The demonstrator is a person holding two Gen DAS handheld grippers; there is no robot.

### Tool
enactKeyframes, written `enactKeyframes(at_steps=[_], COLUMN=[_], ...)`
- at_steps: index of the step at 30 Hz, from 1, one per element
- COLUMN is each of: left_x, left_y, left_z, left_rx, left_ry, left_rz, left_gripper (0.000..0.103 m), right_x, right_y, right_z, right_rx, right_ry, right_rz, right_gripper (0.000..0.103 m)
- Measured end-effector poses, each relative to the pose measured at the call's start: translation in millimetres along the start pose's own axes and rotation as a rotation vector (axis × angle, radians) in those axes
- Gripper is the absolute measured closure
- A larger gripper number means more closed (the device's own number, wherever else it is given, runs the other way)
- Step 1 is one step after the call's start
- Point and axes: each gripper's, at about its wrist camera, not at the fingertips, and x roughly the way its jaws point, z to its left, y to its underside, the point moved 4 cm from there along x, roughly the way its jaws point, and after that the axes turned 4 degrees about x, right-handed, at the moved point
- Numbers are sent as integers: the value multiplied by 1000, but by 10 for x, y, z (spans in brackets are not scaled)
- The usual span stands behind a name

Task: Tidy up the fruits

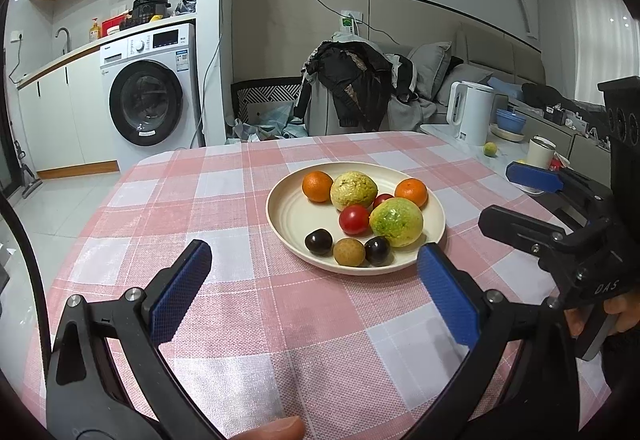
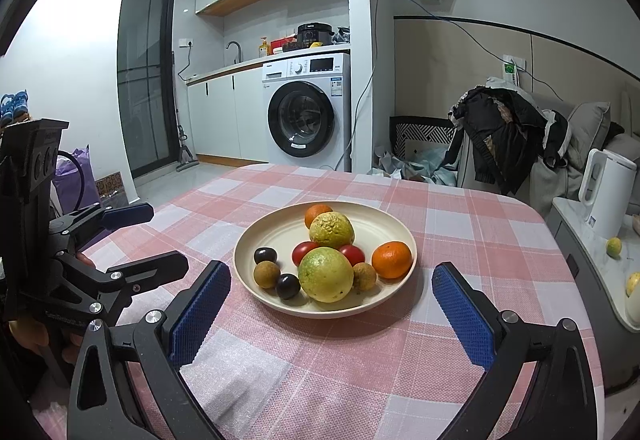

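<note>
- The cream plate [image 2: 384, 224] sits on the pink checked tablecloth [image 2: 328, 368], holding all the fruit.
- On the plate: two oranges [image 2: 391, 259], two green-yellow guavas [image 2: 325, 274], tomatoes [image 2: 303, 252], dark plums [image 2: 288, 286], brown longans [image 2: 266, 274].
- Left gripper [image 1: 314, 274] hovers near the plate, jaws spread wide, empty.
- Right gripper [image 2: 332, 296] likewise hovers near the plate, jaws apart, empty.

cream plate [image 2: 400, 228] on checked table [image 2: 460, 240] holds two oranges [image 2: 391, 259], two yellow-green round fruits [image 2: 325, 274], two red tomatoes [image 1: 354, 219], two dark plums [image 1: 318, 241], two brown longans [image 2: 266, 274], all clustered, touching.
</note>
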Motion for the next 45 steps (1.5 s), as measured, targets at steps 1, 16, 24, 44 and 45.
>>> enactKeyframes(at_steps=[1,16,24,44,45], left_x=[-2,-1,1,18,21], left_y=[-2,0,2,-73,-79], left_z=[-1,-2,-1,-105,-114], left_rx=[-1,0,0,8,9], left_ry=[-1,0,0,15,14], left_rz=[-2,-2,-3,-20,-21], left_gripper=[0,0,0,0,0], right_x=[-2,0,-1,-1,-3], right_y=[0,2,4,6,8], right_z=[-1,2,2,3,5], right_rx=[1,0,1,-2,-1], right_ry=[-1,-1,0,-1,0], right_rz=[-1,-1,-1,-1,-1], right_gripper=[0,0,0,0,0])
